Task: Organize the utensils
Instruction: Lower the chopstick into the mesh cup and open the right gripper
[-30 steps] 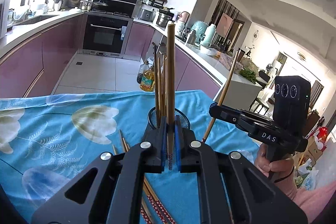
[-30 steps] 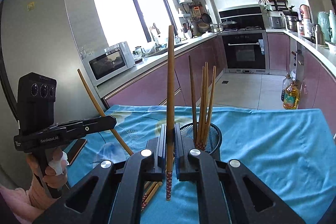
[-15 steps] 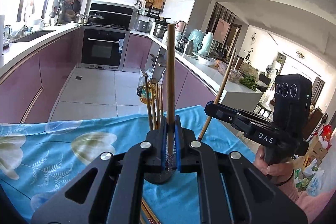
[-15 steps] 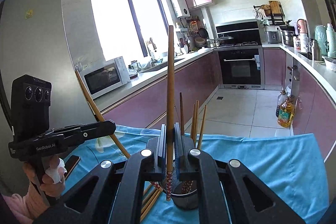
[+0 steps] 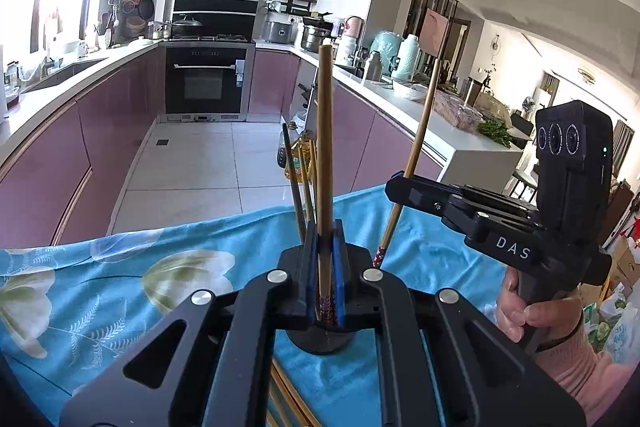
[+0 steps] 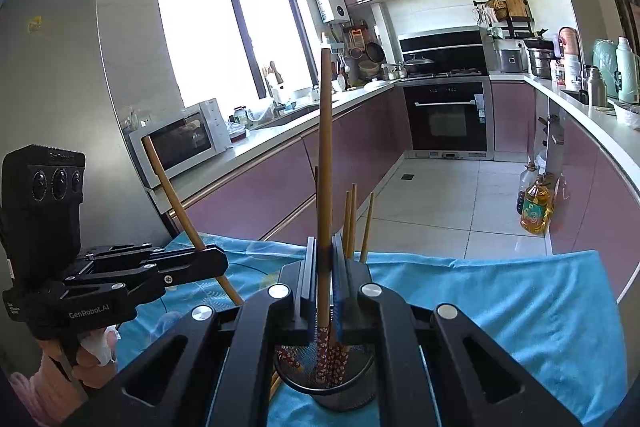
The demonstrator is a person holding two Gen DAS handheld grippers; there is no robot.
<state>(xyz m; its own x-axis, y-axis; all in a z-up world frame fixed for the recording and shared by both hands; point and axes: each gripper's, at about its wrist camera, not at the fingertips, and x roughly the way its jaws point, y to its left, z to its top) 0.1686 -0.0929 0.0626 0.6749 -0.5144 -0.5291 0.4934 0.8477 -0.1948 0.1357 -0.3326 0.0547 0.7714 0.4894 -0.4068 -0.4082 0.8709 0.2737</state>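
Here we hold one chopstick in each gripper, both upright over the holder (image 6: 326, 375), so that each can drop in end first beside those already standing there. The left gripper (image 5: 325, 263) is pinched on its chopstick (image 5: 325, 155), patterned end down, directly above the holder's dark rim. The right gripper (image 6: 325, 267) is likewise pinched on its chopstick (image 6: 324, 167), whose flowered end hangs inside the mesh.

We judge both sticks nearly ready to be let go; the grips are low on the shafts, which keeps the long tops free of the other sticks.

The right view looks down into the holder and shows patterned ends resting at the bottom; the left view hides that behind its own jaws. The left view instead shows more chopsticks (image 5: 288, 403) lying on the cloth (image 5: 100, 291) nearer us than the holder, not yet gathered, plus the hand (image 5: 532, 311) on the right handle.
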